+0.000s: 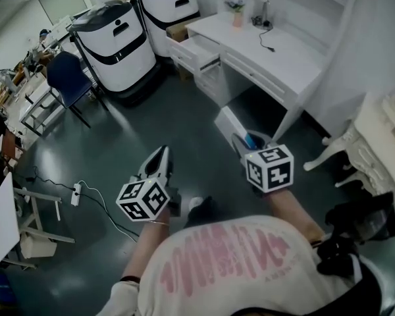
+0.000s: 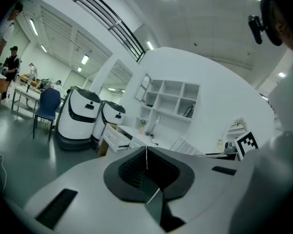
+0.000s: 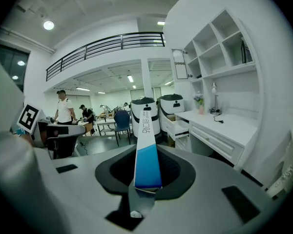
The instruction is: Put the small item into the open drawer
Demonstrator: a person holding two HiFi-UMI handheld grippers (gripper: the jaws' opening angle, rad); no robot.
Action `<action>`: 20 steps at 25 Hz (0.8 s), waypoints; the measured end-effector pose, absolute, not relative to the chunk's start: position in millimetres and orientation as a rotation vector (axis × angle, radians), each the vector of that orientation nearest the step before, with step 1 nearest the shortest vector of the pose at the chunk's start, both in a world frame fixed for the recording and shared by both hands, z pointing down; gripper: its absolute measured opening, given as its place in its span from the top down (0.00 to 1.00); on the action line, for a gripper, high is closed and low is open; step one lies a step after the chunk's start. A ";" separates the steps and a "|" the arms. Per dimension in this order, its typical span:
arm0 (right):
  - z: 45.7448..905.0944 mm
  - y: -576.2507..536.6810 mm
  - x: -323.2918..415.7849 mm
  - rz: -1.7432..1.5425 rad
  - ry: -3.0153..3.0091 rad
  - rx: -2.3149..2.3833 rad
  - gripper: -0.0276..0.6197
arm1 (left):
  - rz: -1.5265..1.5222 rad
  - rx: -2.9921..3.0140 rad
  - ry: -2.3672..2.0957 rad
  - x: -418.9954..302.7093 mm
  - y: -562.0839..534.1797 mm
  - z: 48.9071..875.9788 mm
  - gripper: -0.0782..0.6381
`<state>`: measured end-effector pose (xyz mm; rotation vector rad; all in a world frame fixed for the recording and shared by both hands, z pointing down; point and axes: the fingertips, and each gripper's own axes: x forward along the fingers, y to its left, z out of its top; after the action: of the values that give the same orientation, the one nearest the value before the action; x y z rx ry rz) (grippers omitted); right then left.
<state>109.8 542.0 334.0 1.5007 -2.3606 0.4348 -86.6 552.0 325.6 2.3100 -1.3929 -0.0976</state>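
A long, thin white-and-blue box sticks forward out of my right gripper, which is shut on it. In the right gripper view the box runs up the middle between the jaws of that gripper, its blue end nearest the camera. The open drawer juts out of the left end of the white desk, well ahead of both grippers; the drawer also shows past the box. My left gripper is shut with nothing in it, and the left gripper shows its jaws meeting in a line.
Two white-and-black machines stand left of the desk. A blue chair and tables lie farther left, a power strip with its cable on the dark floor. A white ornate chair stands at the right. People stand far off.
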 end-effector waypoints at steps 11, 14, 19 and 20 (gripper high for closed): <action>322.1 365.2 77.1 0.456 -2.339 1.573 0.82 | -0.064 2.409 -1.274 -98.9 357.8 311.3 0.84; 311.3 313.9 68.1 0.450 -2.348 1.604 0.82 | -0.072 2.458 -1.252 -102.7 301.9 296.9 0.84; 308.5 250.8 61.2 0.451 -2.334 1.663 0.82 | -0.111 2.484 -1.215 -105.1 234.5 288.8 0.85; 310.2 241.6 59.7 0.458 -2.329 1.670 0.82 | -0.117 2.477 -1.205 -105.6 224.4 290.7 0.85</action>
<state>59.7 241.6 310.2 1.6705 -2.3286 0.4578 -105.6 224.4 290.7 2.4769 -1.2054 -0.1173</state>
